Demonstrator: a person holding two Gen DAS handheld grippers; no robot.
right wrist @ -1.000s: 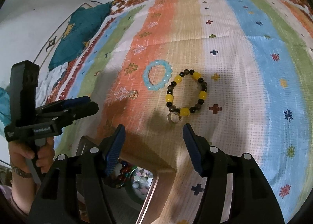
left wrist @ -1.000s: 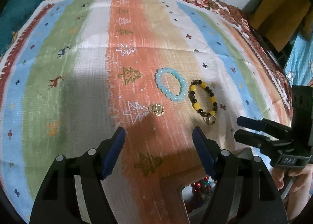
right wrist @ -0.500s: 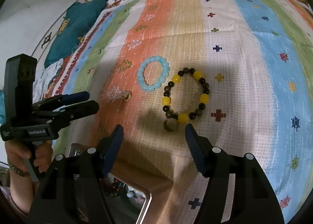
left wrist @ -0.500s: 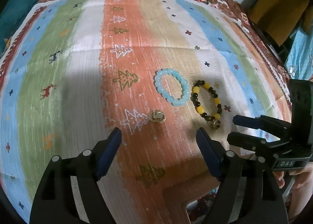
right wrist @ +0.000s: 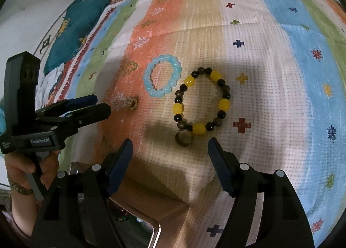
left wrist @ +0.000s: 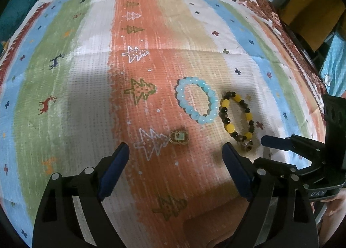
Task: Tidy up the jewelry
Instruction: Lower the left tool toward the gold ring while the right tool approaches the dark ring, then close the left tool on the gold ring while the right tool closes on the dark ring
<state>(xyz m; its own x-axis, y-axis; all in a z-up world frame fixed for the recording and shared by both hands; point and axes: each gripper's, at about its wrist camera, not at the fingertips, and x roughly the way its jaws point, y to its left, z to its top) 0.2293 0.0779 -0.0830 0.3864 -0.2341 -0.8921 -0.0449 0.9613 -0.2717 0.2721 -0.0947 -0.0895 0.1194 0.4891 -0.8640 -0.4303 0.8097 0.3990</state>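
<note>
Jewelry lies loose: with both grippers' jaws just opened wide and empty, centre the left gripper [left wrist: 175,150] over the gold earring [left wrist: 178,137] and the right gripper [right wrist: 169,146] over the metal ring [right wrist: 183,138] before closing.

On the patterned cloth [left wrist: 90,70], the single-tone bead bracelet [left wrist: 196,100] lies left of the two-tone bead bracelet [left wrist: 236,116], just beside it. A ring [left wrist: 247,145] lies at the near end of the two-tone bracelet, touching it. A small pair of earrings [left wrist: 178,137] lies nearer and left of the single-tone bracelet, apart from it. A jewelry box [right wrist: 138,224] with beads in it sits nearest, at the cloth's near edge.
</note>
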